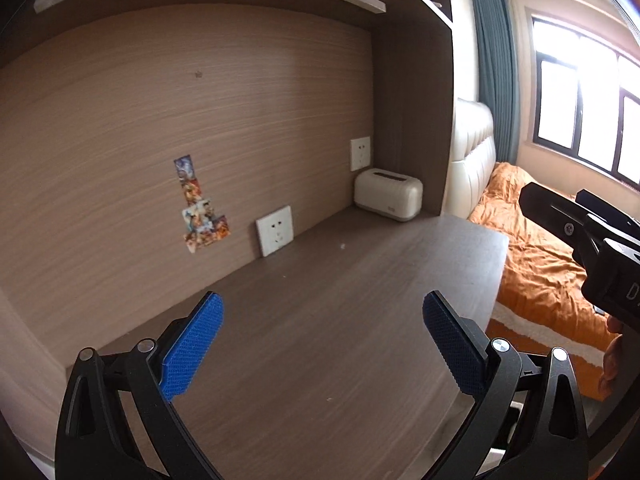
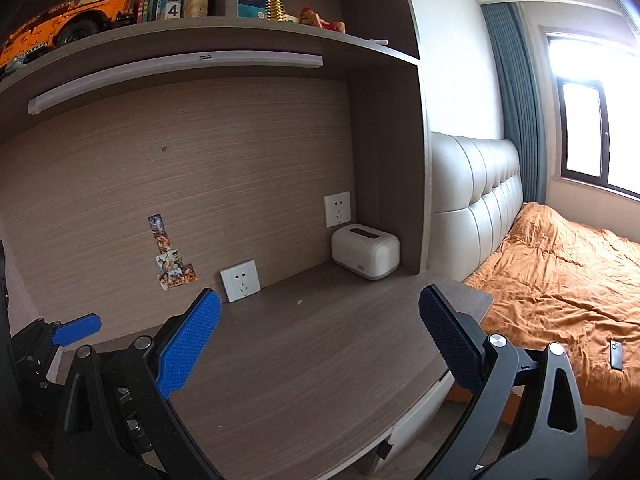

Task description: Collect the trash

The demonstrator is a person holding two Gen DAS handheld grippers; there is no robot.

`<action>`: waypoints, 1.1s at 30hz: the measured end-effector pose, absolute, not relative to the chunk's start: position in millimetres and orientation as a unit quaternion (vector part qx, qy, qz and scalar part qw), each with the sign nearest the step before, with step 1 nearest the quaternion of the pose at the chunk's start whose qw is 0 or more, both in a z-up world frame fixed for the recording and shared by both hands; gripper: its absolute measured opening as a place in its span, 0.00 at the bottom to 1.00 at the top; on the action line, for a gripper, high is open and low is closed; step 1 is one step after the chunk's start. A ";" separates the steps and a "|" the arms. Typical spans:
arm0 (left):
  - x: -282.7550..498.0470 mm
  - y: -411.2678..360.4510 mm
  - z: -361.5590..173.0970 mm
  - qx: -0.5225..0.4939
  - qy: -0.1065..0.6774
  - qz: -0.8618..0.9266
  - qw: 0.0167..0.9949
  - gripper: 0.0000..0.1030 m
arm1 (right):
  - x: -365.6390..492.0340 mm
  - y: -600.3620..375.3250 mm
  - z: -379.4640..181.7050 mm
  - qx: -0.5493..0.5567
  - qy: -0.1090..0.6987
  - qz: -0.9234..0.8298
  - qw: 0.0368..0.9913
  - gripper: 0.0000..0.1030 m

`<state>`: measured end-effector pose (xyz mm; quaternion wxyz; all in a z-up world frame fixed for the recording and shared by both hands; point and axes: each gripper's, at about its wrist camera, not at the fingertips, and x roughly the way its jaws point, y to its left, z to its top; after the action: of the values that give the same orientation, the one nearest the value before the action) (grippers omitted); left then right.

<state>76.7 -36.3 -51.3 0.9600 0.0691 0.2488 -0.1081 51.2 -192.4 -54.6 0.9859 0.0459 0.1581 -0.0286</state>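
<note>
Both grippers hover above the brown counter, and almost nothing on it looks like trash. What shows is 1 tiny white scrap toward the back edge, between the lower wall socket and the cream tissue box that sits in the back right corner. A second pale speck lies nearer the front edge; it is too small to tell what it is. No bin or bag is in view.

The step in hand appears to be searching for and reaching the scrap. To do it well, 1 gripper probably should come down with its fingers straddling the scrap, tips nearly touching the counter, then close slowly. A crumb this small could slip between the ribbed pads or be flicked away, so a straight, low approach seems wiser than a sweep.

The left gripper is spread wide, its blue pads well apart, holding nothing and touching nothing; only bare counter shows between them. The right gripper is likewise wide apart and empty, raised over the front right part of the counter. In the left wrist view its black body reaches in from the right, over the orange bed.

On that bed lies a dark phone, which is probably not trash.
</note>
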 end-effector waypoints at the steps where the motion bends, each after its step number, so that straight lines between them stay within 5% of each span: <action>1: 80.4 -31.9 -50.8 0.069 0.250 -0.103 0.960 0.95 | 54.0 -185.7 -54.7 0.043 0.161 -0.026 0.986 0.96; 33: 123.6 23.3 -52.0 0.056 0.264 -0.064 0.961 0.95 | 89.6 -117.2 -54.4 0.012 0.171 -0.015 0.985 0.96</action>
<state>123.6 23.3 -52.0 0.9609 0.0557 0.2637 -0.0639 89.6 -117.2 -54.4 0.9852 0.0119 0.1706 -0.0146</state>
